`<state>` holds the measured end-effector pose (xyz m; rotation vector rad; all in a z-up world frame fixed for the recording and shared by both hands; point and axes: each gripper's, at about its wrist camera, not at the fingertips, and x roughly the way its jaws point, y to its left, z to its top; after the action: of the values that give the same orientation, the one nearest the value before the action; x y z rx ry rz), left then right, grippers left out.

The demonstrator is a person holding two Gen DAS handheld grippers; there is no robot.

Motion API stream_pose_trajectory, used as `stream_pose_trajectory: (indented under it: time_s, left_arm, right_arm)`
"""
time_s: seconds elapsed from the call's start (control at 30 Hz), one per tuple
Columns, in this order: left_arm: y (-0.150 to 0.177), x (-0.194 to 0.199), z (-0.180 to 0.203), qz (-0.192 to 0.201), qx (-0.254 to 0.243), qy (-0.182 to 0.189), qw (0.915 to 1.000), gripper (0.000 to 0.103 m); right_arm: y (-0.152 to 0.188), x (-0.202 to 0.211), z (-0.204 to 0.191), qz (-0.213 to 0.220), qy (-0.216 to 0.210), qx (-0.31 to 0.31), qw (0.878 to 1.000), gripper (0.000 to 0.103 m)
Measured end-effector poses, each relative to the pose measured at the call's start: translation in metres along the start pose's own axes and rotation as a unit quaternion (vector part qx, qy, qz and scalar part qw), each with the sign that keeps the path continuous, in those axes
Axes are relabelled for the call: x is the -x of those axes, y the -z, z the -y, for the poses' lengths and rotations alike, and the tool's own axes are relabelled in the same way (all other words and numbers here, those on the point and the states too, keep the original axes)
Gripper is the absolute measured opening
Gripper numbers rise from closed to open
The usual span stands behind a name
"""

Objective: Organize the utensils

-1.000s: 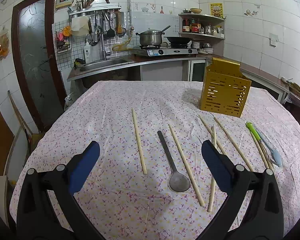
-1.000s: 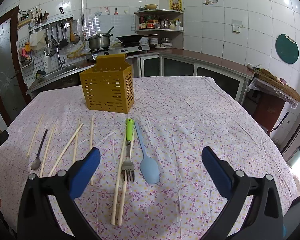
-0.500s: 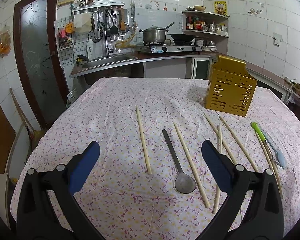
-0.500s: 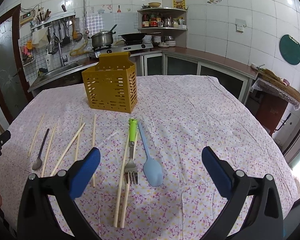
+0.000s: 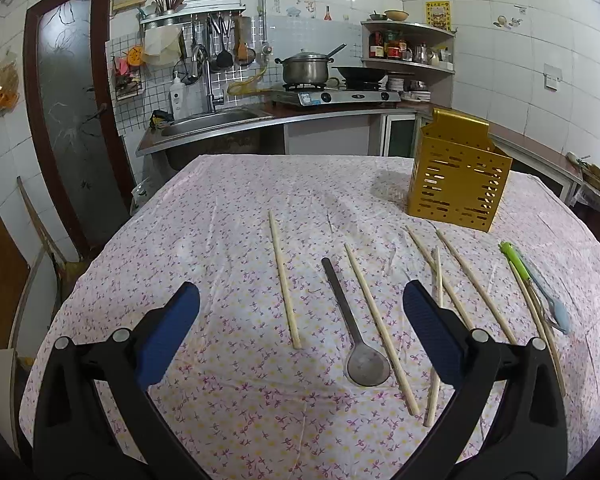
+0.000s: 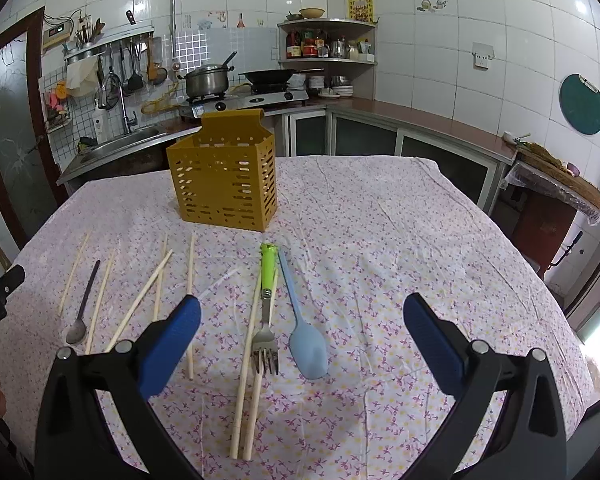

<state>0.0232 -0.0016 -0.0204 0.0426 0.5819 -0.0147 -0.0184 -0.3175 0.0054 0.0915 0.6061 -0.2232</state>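
A yellow slotted utensil holder (image 5: 456, 184) (image 6: 225, 184) stands on the floral tablecloth. Several wooden chopsticks lie loose, one (image 5: 284, 280) apart on the left, a pair (image 6: 250, 372) beside the green-handled fork (image 6: 266, 320). A metal spoon (image 5: 354, 328) (image 6: 82, 312) and a light blue spoon (image 6: 304, 328) (image 5: 552, 300) lie flat. My left gripper (image 5: 300, 320) is open and empty above the metal spoon and single chopstick. My right gripper (image 6: 300, 328) is open and empty above the fork and blue spoon.
The table (image 6: 400, 240) is covered in a pink floral cloth. Behind it a counter holds a sink (image 5: 216, 120), a stove with a pot (image 5: 306, 70) and a corner shelf. A dark door (image 5: 64, 120) is at the left, a side table (image 6: 556, 188) at the right.
Both grippers have drawn slightly lower and closer to the table; the utensils appear a little larger. Nothing on the table has moved.
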Motion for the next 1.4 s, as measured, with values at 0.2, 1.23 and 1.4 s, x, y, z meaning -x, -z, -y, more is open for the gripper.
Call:
stream_pose_trajectory:
  time_s: [0.2,1.23,1.4]
  left_arm:
    - [0.0,0.004,-0.002,0.003,0.0,0.0,1.0,0.098]
    - [0.002,0.016,-0.005,0.008,0.004,0.001,1.0,0.098]
    - [0.002,0.013,-0.006,0.005,0.0,-0.001,1.0,0.098]
  right_arm:
    - [-0.001,0.001,0.001,0.002,-0.001,0.0,1.0,0.099]
    - [0.006,0.013,-0.003,0.003,-0.005,0.004,1.0,0.099]
    - [0.006,0.011,-0.004,-0.005,-0.014,0.001,1.0,0.099]
